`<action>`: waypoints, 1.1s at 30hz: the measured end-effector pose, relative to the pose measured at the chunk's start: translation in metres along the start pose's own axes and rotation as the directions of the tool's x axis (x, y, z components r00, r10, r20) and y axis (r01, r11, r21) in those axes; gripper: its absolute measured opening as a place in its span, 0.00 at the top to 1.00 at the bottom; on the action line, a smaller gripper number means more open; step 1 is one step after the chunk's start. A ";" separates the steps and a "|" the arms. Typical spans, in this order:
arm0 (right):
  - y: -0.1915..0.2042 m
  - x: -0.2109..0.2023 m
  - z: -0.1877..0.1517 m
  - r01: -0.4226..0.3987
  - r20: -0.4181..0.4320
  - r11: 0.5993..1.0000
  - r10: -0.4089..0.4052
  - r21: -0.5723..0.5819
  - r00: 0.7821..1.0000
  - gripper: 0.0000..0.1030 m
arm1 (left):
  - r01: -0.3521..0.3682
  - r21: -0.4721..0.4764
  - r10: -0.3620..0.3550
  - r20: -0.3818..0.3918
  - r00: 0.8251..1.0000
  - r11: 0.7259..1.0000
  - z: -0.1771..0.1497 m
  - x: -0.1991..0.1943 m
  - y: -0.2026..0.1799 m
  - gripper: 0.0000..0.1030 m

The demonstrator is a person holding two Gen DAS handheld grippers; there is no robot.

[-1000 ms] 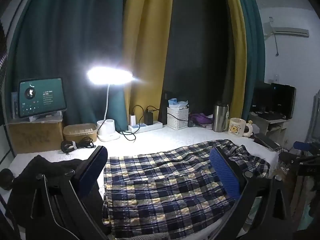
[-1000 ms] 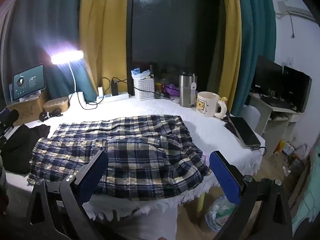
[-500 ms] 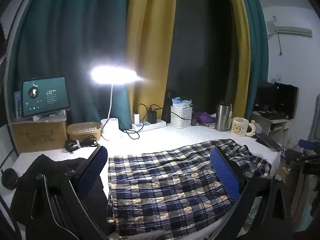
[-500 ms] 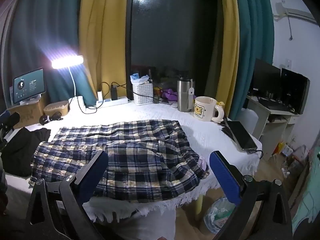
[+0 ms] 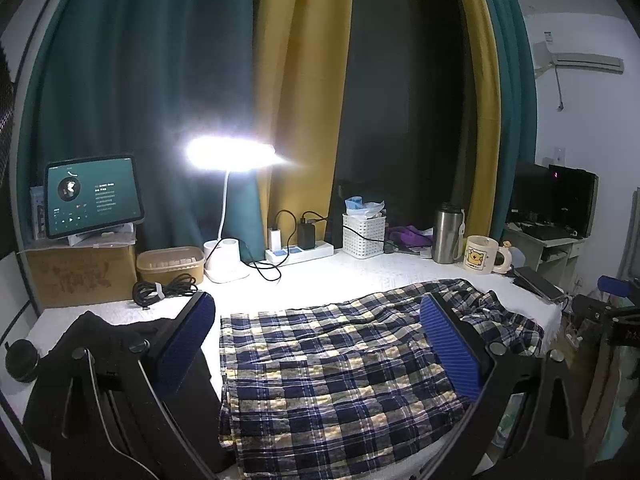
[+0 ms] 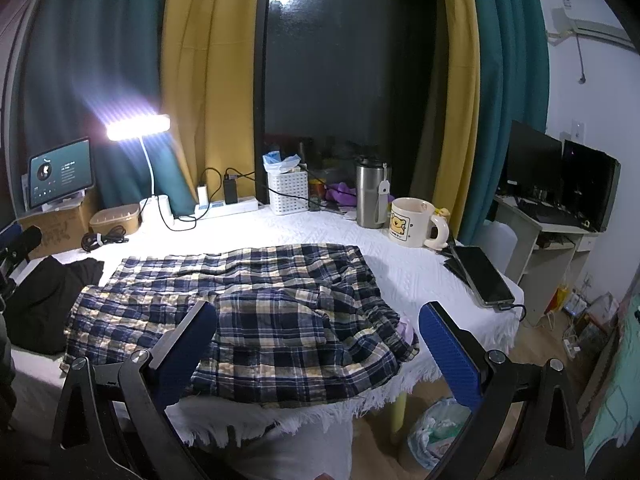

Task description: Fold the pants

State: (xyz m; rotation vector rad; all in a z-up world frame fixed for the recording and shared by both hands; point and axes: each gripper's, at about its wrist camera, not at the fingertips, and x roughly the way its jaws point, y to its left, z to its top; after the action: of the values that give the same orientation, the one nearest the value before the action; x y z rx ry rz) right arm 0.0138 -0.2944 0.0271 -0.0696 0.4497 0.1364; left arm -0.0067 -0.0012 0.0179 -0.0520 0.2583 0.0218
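Observation:
The plaid pants (image 5: 332,372) lie spread on the white table, legs to the left and rumpled waist to the right; they also show in the right wrist view (image 6: 248,308). My left gripper (image 5: 316,340) is open and empty, held above the leg end of the pants. My right gripper (image 6: 320,344) is open and empty, held above and in front of the waist end near the table's front edge. Neither gripper touches the cloth.
A black garment (image 5: 104,344) lies at the table's left end. A lit desk lamp (image 5: 228,152), tablet (image 5: 92,196) on a box, power strip (image 5: 300,252), white basket (image 5: 364,232), steel tumbler (image 6: 370,196), mug (image 6: 412,222) and phone (image 6: 480,276) line the back and right.
Both grippers have drawn back and up a little from the table, so the pants look slightly smaller. The pants have not moved.

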 end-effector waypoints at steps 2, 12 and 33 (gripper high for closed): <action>0.000 0.000 0.000 0.001 0.001 1.000 -0.001 -0.001 1.000 0.01 | 0.002 0.003 -0.002 0.001 1.000 1.000 0.000 -0.001 -0.001 0.02; 0.003 0.000 0.000 -0.014 -0.004 1.000 0.014 -0.008 1.000 0.01 | 0.006 0.006 -0.006 0.004 1.000 1.000 0.000 -0.002 -0.001 0.02; 0.006 -0.002 0.003 -0.021 0.001 1.000 0.021 -0.011 1.000 0.01 | 0.006 0.020 -0.006 0.025 1.000 1.000 0.001 -0.007 -0.005 0.02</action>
State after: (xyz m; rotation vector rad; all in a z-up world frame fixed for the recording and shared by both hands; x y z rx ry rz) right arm 0.0123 -0.2888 0.0308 -0.0754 0.4490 0.1598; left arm -0.0132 -0.0059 0.0210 -0.0323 0.2333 0.0137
